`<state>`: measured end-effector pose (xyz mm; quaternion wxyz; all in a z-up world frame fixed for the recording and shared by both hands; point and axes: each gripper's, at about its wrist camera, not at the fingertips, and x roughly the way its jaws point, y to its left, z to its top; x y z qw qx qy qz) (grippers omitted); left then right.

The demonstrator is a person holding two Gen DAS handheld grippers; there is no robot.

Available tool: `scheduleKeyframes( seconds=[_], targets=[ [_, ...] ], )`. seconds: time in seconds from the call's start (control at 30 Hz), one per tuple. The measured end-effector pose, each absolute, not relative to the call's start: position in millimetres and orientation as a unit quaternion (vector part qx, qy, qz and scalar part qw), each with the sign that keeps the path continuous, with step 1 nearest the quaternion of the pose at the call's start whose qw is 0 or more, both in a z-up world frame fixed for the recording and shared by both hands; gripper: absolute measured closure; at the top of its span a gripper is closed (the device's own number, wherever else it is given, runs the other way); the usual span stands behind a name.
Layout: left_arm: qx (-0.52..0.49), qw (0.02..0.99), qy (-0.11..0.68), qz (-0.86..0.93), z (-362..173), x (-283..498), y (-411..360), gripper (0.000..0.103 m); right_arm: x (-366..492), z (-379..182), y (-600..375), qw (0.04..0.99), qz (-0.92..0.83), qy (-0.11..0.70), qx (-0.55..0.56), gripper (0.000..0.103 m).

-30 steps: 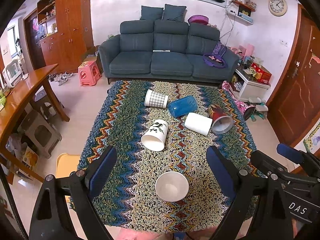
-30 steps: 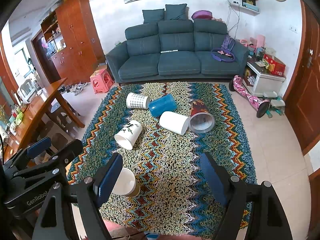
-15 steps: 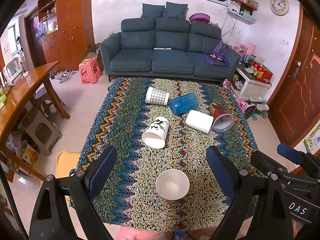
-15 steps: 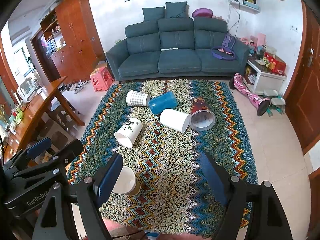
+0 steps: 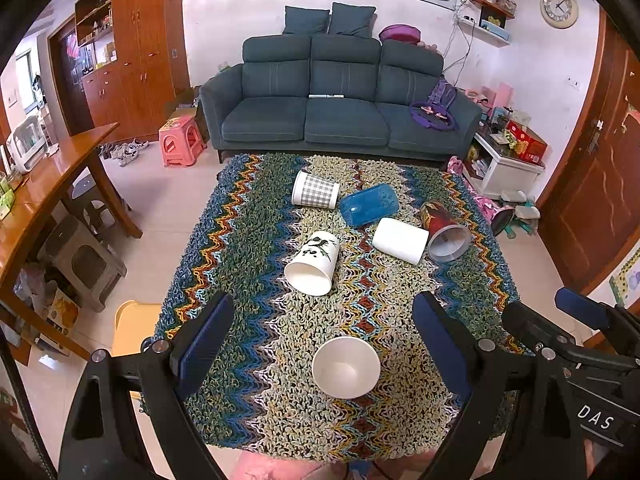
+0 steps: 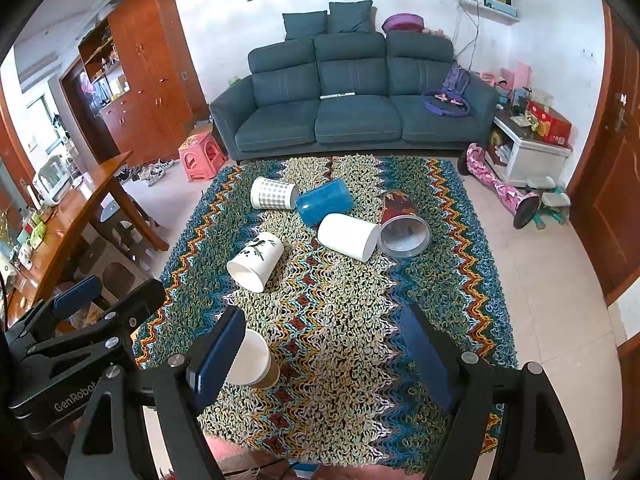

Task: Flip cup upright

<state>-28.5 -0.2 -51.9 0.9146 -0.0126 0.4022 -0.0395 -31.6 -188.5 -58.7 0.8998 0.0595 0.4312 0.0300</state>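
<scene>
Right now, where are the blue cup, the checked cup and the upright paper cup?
blue cup (image 5: 370,209), left wrist view, its side wall.
checked cup (image 5: 316,193), left wrist view, its patterned side.
upright paper cup (image 5: 346,368), left wrist view, its inside.

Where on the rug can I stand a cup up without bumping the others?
The near right part of the rug is bare, between the upright paper cup and the right edge, below the plain white cup. The far middle is crowded: checked cup, blue cup and red cup cluster.
</scene>
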Motion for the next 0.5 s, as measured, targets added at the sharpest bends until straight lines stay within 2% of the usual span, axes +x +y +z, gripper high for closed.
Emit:
scheduleKeyframes(
  seconds=[0.5],
  targets=[
    [-0.006,0.913,0.406,-0.036,-53.8,-27.5,-2.5,0.011,-34.2,-61.7,-188.7,0.898,0.030,0.434,0.062,0.022]
  ],
)
